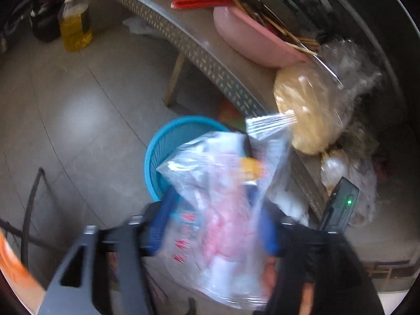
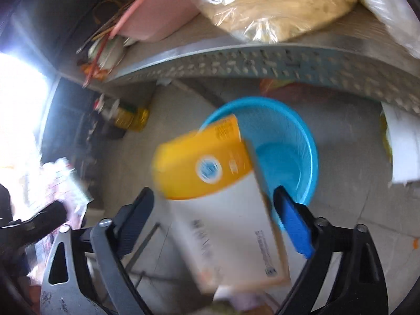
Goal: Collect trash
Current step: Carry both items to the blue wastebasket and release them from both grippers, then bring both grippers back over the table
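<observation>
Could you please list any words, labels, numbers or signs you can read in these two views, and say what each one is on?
None can be read.
Clear plastic bag: red printed characters, blurred.
Yellow and white box: round blue emblem, black text lines, barcode-like mark, all smeared by motion.
Oil bottle: label too small to read.

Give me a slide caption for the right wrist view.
Right hand-held gripper, jaws open, with a yellow-and-white box between them above the blue bin.
</observation>
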`<move>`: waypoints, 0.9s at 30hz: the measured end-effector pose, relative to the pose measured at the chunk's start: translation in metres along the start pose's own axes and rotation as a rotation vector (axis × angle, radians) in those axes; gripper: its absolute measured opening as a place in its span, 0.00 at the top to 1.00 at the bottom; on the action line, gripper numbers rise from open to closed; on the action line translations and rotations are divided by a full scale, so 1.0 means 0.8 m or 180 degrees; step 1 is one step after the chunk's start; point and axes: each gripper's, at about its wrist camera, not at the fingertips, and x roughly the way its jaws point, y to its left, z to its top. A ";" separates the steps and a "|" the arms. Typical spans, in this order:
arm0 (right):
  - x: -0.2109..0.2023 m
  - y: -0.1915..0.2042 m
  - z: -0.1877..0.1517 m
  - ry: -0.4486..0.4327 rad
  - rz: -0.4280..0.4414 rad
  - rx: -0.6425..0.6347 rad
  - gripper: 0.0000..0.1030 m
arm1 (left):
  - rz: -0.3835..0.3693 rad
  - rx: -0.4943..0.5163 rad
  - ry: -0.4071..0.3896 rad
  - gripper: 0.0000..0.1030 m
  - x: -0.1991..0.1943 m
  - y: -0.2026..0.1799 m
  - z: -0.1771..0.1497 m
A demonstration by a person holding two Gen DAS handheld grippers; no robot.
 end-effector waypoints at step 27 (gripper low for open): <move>-0.182 0.091 -0.113 -0.0853 -0.0265 -0.1598 0.07 | 0.0120 0.0286 -0.1507 0.26 -0.283 0.039 -0.217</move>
